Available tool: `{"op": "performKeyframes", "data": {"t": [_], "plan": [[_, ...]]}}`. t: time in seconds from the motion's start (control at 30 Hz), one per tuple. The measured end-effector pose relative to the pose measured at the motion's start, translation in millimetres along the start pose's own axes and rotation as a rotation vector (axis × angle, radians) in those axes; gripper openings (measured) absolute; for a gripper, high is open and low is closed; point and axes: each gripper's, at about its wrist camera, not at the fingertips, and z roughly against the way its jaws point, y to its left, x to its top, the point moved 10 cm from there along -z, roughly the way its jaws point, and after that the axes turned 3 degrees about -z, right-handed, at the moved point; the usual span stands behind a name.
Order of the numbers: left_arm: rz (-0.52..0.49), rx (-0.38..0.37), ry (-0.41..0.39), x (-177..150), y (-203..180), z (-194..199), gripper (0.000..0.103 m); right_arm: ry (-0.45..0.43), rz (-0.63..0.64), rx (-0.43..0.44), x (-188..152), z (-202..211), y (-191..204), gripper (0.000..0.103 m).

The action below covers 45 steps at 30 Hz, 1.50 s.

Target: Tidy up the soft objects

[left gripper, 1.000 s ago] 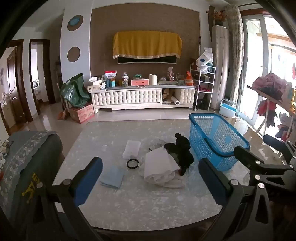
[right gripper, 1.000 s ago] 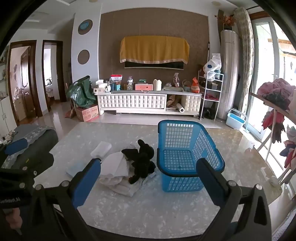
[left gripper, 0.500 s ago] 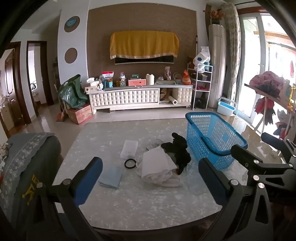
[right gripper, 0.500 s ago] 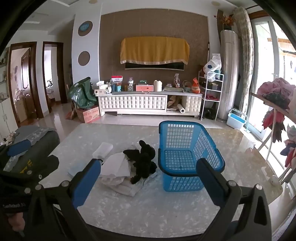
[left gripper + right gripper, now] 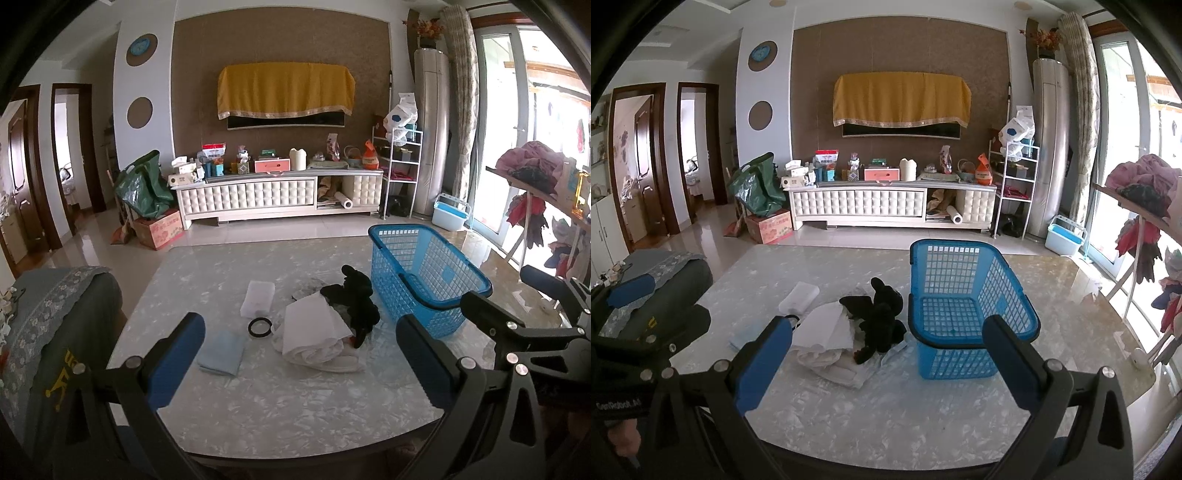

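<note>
A marbled table (image 5: 280, 406) fills the near part of both views. A blue basket (image 5: 960, 306) stands on it to the right, upright, with nothing visible inside. Just left of the basket lies a heap: a black plush toy (image 5: 881, 319) rests on top of crumpled white cloth (image 5: 314, 336), the toy on the heap's right side, close to the basket wall. Left of the heap lie a black ring (image 5: 259, 327), a pale blue folded cloth (image 5: 221, 350) nearer, and a clear flat box (image 5: 257, 297) farther off. A grey chair back (image 5: 48, 332) with a flowered cover stands at the table's left edge. Beyond the table are a white TV cabinet (image 5: 886, 206) loaded with clutter, a yellow drape (image 5: 901, 98) over the screen, a green bag (image 5: 144, 186) on a carton, and a rack of clothes (image 5: 1141, 206) on the far right.

The left tongs (image 5: 299, 354) are spread wide, empty, held low at the near table edge; the heap and ring lie ahead between their blue pads (image 5: 173, 354), well apart from them. The right tongs (image 5: 886, 365) are also spread wide and empty; the toy sits ahead toward their left finger, the basket toward their right finger, neither touched. Nothing lies between either pair and the heap but bare tabletop.
</note>
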Motion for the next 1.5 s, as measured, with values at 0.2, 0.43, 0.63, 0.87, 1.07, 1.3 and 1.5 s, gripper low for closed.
{"op": "performKeyframes", "data": {"t": [0.2,0.43,0.63,0.87,1.07,1.3,1.5], "plan": [[-0.001,0.006,0.001,-0.3,-0.5,0.6,0.103,-0.001,0.000,0.002,0.7,0.9,0.6,0.103],[-0.002,0.003,0.001,0.8,-1.7,-1.0,0.103,0.004,-0.001,0.001,-0.3,3.6,1.9,0.103],[-0.002,0.006,0.007,-2.1,-1.7,-1.9,0.103,0.018,-0.008,0.000,-3.5,4.0,0.9,0.103],[-0.001,0.005,0.009,-1.7,-2.3,-2.2,0.103,0.026,-0.014,-0.006,-2.1,4.8,0.2,0.103],[-0.001,0.001,0.007,-1.8,-3.1,-2.7,0.103,0.028,-0.013,-0.006,-2.5,4.8,0.4,0.103],[0.001,0.000,0.010,-1.9,-3.4,-3.1,0.103,0.030,-0.016,-0.009,-2.2,5.6,0.6,0.103],[0.004,-0.009,0.012,-2.3,-3.5,-4.1,0.103,0.033,-0.016,-0.013,-2.7,5.5,-1.4,0.103]]}}
